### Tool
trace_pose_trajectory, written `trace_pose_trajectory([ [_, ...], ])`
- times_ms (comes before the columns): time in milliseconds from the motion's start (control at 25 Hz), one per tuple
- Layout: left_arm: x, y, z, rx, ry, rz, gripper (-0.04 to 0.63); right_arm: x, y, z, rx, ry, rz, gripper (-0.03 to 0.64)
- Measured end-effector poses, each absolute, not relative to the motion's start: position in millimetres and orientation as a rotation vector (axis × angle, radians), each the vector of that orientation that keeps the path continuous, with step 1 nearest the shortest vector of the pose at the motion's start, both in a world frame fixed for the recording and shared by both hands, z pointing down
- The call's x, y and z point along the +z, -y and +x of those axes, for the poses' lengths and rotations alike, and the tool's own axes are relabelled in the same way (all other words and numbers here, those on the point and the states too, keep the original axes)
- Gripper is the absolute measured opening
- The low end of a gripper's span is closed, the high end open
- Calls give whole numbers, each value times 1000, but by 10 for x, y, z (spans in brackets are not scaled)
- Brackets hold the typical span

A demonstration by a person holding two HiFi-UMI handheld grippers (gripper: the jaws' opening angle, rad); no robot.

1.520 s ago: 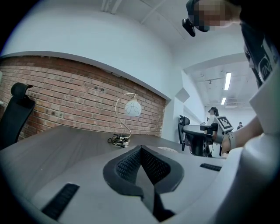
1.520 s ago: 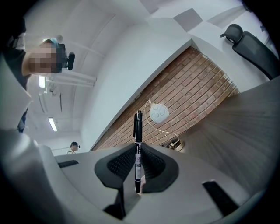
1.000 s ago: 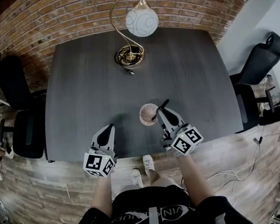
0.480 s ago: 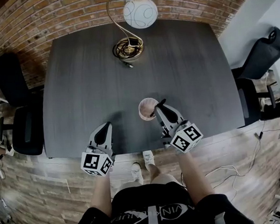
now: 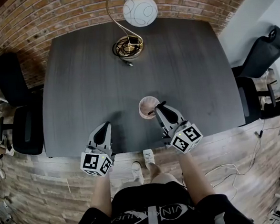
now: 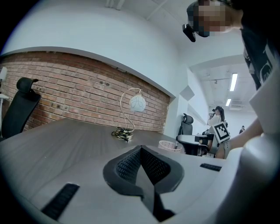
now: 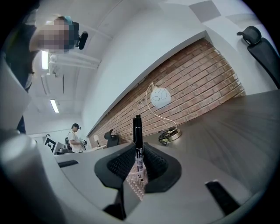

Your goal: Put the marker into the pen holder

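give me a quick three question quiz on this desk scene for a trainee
1. Pick one: what do the right tongs grip?
A. a marker
B. a cable
C. nothing
2. True or false: the left tongs are shut on the pen holder.
3. Short answer: what stands at the far edge of the table, by the brick wall?

Key
1. A
2. False: their jaws are together with nothing between them, and the pen holder stands over by the right tongs.
3. The lamp with the white globe.
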State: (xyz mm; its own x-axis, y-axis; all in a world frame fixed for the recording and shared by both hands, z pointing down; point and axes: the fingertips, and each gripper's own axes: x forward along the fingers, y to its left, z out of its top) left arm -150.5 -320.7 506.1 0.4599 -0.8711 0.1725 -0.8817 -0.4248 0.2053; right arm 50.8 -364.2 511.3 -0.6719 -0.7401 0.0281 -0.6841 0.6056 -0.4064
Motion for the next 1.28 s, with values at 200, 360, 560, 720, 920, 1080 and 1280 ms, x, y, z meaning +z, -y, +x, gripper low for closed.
trace_pose_trajectory([
  [200,5064,3177,-1524,51,1512,2440,14,5157,3605,497,-594,-2702,-1201,49],
  [360,5057,3168,-1539,46,1517,2436,14,5167,3591,496,-588,-2716,-1205,49],
  [560,5052,3118,-1533,54,1521,2432,14,5210,3549,512,-601,-2722,-1213,50],
  [720,5047,3103,-1552,46,1525,2437,14,5226,3530,502,-604,-2722,-1215,51],
  [920,5039,3067,-1563,46,1526,2436,14,5233,3509,501,-595,-2729,-1232,51],
  [1080,5032,3026,-1580,40,1533,2429,14,5215,3476,492,-577,-2745,-1233,68],
  [1280,5034,2984,-1586,30,1537,2419,15,5210,3450,498,-570,-2751,-1237,112],
])
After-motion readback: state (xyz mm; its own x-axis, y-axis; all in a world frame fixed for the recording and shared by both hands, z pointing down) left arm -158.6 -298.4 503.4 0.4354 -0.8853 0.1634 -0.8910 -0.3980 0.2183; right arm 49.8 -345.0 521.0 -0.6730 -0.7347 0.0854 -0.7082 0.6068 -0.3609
